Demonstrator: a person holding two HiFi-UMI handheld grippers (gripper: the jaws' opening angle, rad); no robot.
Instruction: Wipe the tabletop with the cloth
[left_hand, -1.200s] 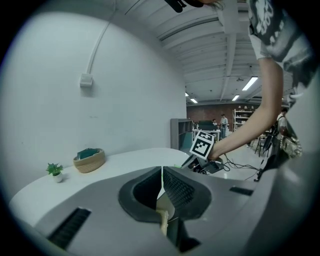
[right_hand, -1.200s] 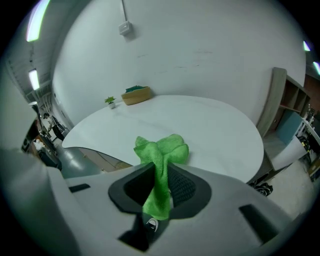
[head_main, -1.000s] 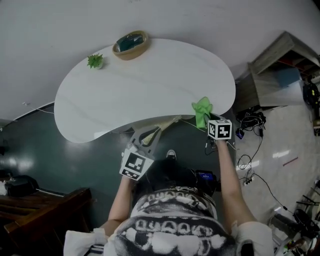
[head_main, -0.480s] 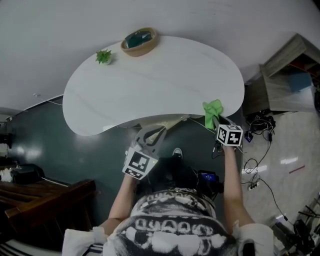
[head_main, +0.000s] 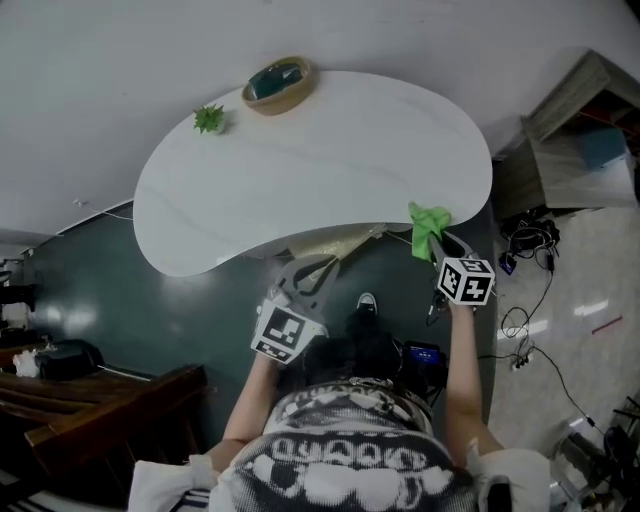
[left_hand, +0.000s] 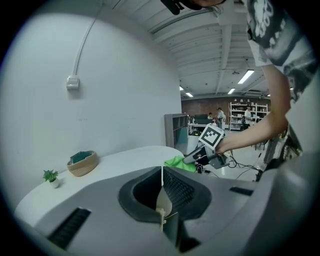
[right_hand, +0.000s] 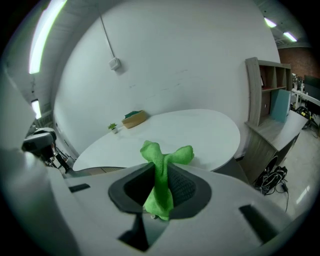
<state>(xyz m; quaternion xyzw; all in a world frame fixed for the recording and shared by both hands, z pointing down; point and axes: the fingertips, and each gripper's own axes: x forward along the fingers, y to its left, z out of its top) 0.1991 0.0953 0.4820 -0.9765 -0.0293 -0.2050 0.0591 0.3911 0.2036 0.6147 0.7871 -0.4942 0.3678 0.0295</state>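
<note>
At far left on the surface: a small green potted plant (head_main: 208, 118), spiky-leaved. Stands upright near the rear edge. Just to its right, a round woven basket bowl (head_main: 279, 82) in tan, with something dark teal inside, too small to name. Both well apart from the near edge.

Beneath them, the white kidney-shaped surface (head_main: 320, 170): smooth, matt, faintly veined like stone or laminate, rounded all along its rim. No spill or crumbs visible at this size.

Lower and left of centre, the left gripper (head_main: 312, 270), moulded grey plastic. Jaws pressed together with nothing between them, ribbed black pads (left_hand: 180, 192) meeting on a thin line in the left gripper view. Hovers off the surface, in front of its near edge, above the dark floor.

Further right, the bright green cloth (head_main: 428, 222), pinched in the right gripper (head_main: 437, 245) at the near right edge of the surface. Clamped across its bunched middle, as the right gripper view shows, with two loose tufts sprouting ahead of the jaws and a short tail hanging behind. Contact with the surface: cannot tell.

Judged soft, light and limp, probably microfibre with a fine nap. No risk of breakage, very little weight, likely to fold and drag rather than slide flat. Best taken at a gathered fold, as here, though with more fabric left ahead of the jaws to keep hard plastic off the surface. Light downward pressure probably enough.
</note>
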